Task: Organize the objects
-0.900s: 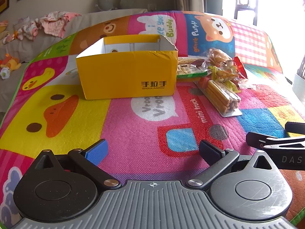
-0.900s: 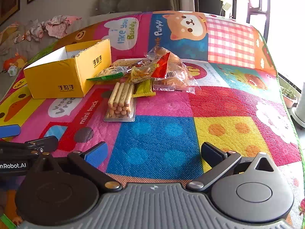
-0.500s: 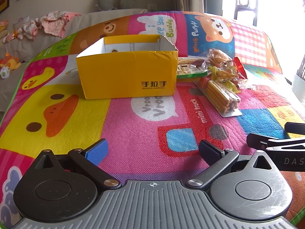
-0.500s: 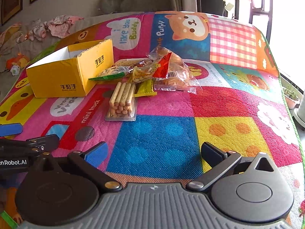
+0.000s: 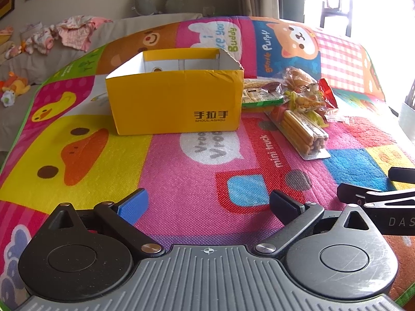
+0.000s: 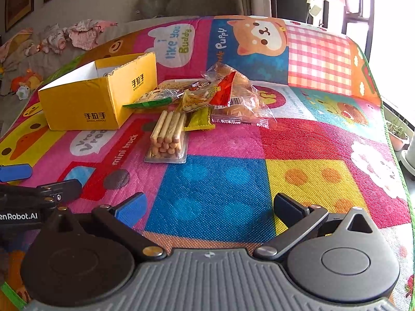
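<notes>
Yellow open-topped cardboard box [image 6: 98, 98] waits upper left; both the left gripper [image 5: 207, 204] and right gripper [image 6: 210, 207] gape empty, so the clear breadstick packet [image 6: 167, 134] at centre seems the next pick.

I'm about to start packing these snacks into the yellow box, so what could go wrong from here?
1. The snack packets lie overlapped in a heap, so a grab may drag out a neighbour too.
2. The biscuit-stick pack is wrapped in clear film; the open right gripper could slip on it or crush the sticks.
3. The box looks like light card with a torn rim; a nudge from either the right or left gripper might slide it.
</notes>
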